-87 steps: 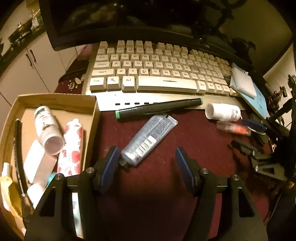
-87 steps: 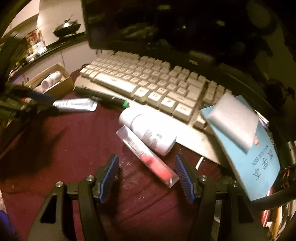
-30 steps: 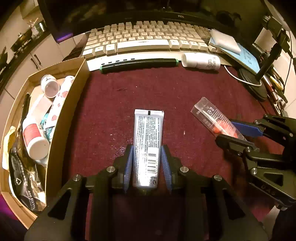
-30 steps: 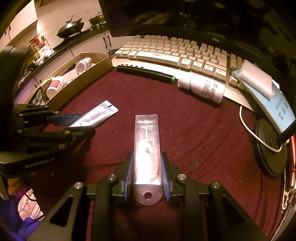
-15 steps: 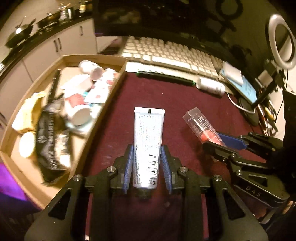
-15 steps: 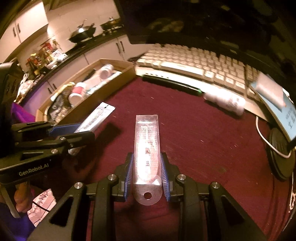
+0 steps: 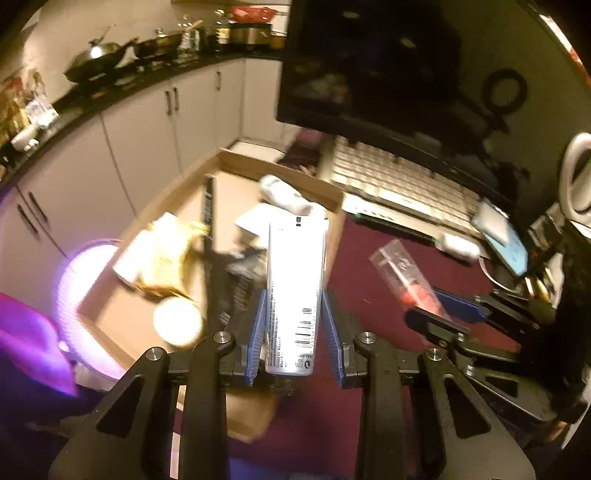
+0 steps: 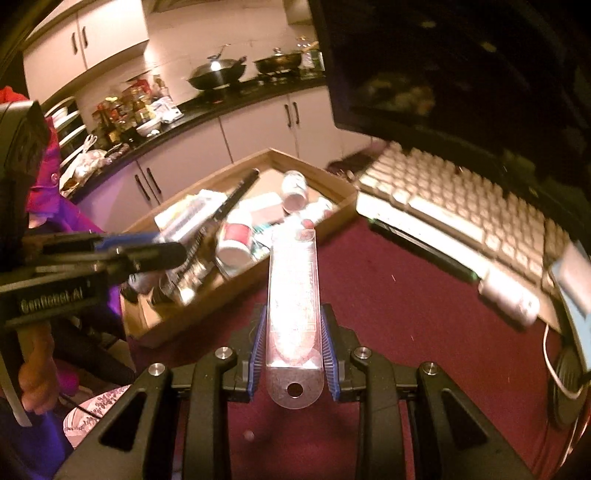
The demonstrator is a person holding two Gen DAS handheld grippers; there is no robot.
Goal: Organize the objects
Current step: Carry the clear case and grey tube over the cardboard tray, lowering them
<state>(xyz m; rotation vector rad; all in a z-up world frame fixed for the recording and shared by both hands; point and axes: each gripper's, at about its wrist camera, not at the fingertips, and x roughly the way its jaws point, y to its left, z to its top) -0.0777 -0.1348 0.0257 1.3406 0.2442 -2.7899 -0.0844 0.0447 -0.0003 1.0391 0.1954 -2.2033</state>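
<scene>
Carrying step: left gripper (image 7: 295,328) clamps a tube (image 7: 295,280), right gripper (image 8: 293,347) clamps a clear packet (image 8: 293,291); next, release both over the box (image 8: 236,280).

White cabinet doors (image 8: 258,129) with dark handles run below a black countertop (image 8: 236,99); a wok (image 8: 216,75) and a pan (image 8: 277,62) sit on it, with jars and bottles (image 8: 125,110) crowded at its left end; upper cabinets (image 8: 88,33) hang on the pale wall above, which is brightly lit behind the wok. A dark red cloth (image 8: 406,314) covers the desk; a large dark monitor (image 7: 369,66) stands at its back, with a pale keyboard (image 8: 461,206) in front of it; a white ring light (image 7: 576,177) shows at the right edge. The light is dim and warm, with a purple glow (image 7: 85,273) low on the left.
</scene>
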